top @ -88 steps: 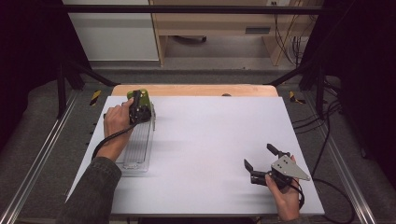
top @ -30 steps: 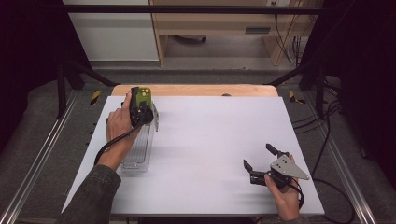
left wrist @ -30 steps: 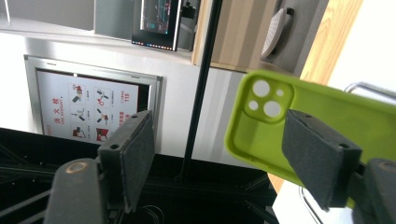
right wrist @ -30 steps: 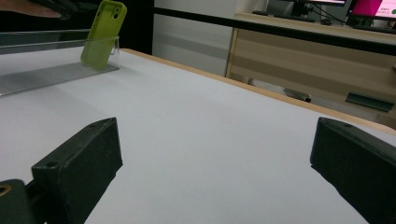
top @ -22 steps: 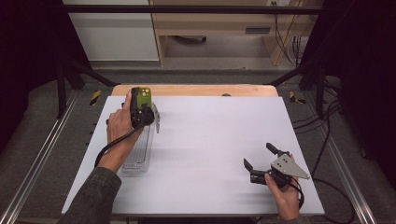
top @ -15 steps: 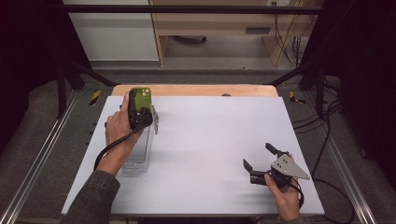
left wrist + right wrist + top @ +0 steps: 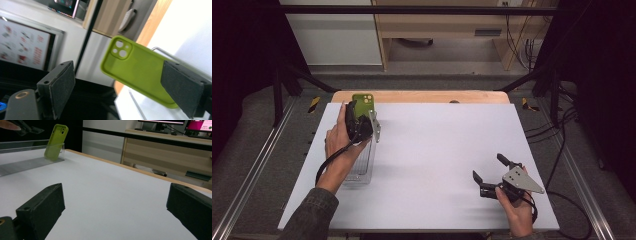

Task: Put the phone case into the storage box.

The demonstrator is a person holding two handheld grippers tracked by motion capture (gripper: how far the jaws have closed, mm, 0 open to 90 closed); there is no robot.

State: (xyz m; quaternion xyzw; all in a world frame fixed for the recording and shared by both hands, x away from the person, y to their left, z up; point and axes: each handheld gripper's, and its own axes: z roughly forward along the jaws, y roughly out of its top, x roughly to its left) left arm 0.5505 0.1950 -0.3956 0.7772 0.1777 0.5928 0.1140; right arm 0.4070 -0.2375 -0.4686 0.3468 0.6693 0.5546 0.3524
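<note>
Left gripper (image 7: 371, 131): jaws spread, just been opening, pads clear of the green phone case (image 7: 140, 68).
Phone case: leaning upright at the far end of the clear acrylic stand (image 7: 362, 162) (far left of table).
Next: backing straight off, no brushing the case.
Right gripper (image 7: 492, 175): jaws spread, empty, resting near right.

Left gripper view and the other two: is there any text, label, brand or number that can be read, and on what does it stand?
No text can be read.
Wall poster: coloured print, too blurred to read.
Monitor screens: bright patches, too small to read.
Green phone case: no brand or lettering shows.
Clear plastic rack: no label shows.
</note>
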